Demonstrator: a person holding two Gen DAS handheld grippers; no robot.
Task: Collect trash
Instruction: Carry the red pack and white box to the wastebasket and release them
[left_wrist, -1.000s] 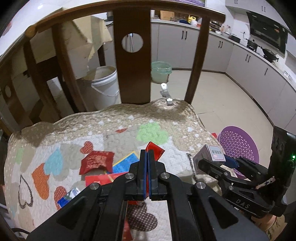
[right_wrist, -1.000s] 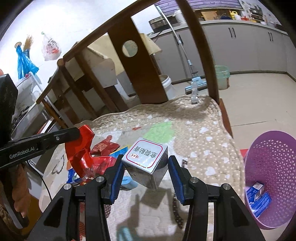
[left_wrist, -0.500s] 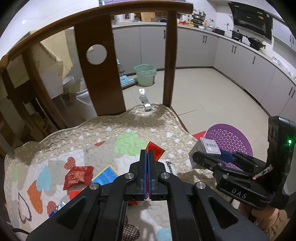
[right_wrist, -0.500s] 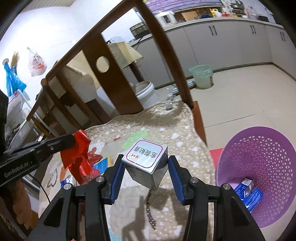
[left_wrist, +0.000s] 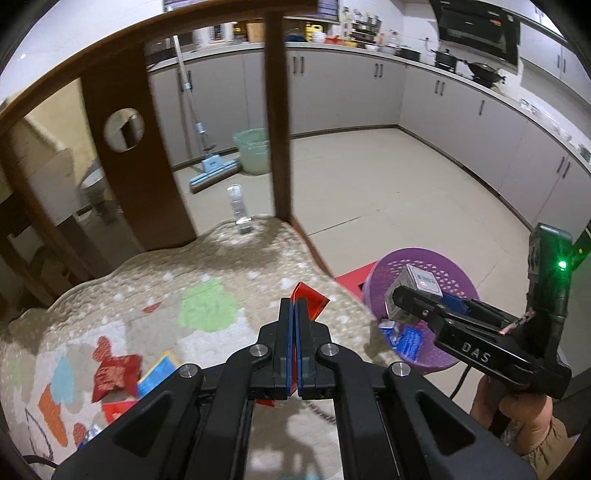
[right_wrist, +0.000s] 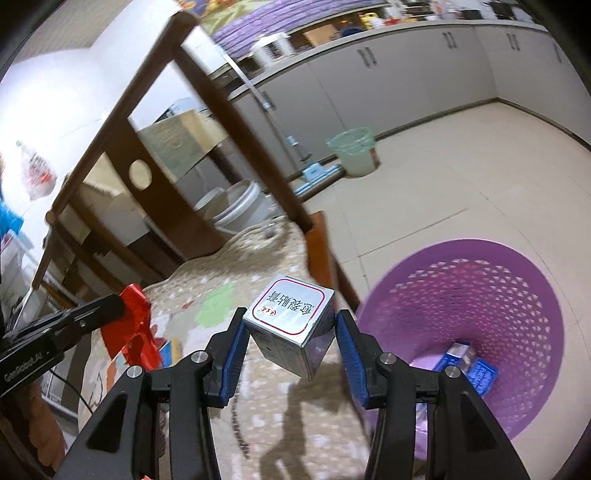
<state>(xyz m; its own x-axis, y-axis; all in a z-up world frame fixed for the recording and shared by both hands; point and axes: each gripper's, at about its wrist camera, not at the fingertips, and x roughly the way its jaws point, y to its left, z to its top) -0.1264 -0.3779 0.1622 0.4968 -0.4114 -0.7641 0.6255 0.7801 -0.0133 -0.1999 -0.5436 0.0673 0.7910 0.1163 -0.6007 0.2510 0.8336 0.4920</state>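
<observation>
My left gripper (left_wrist: 294, 306) is shut on a red foil wrapper (left_wrist: 308, 302) above the chair's quilted cushion (left_wrist: 207, 273); it shows red in the right wrist view (right_wrist: 135, 328). My right gripper (right_wrist: 290, 328) is shut on a silver box with a red-bordered label (right_wrist: 291, 321), held by the cushion's right edge, beside the purple basket (right_wrist: 480, 295). In the left wrist view the box (left_wrist: 413, 291) hangs over the basket (left_wrist: 454, 354). Blue packets (right_wrist: 467, 363) lie inside the basket.
More wrappers (left_wrist: 114, 373) lie on the cushion's left part. The wooden chair back (left_wrist: 275, 129) rises behind the cushion. A green bin (left_wrist: 253, 149), a mop (left_wrist: 210, 177) and a white bucket (right_wrist: 236, 206) stand on the kitchen floor; cabinets line the far walls.
Both grippers have swung right, away from the cushion's middle toward the purple basket. The silver box now hangs at the basket's rim. Both grips are unchanged.
</observation>
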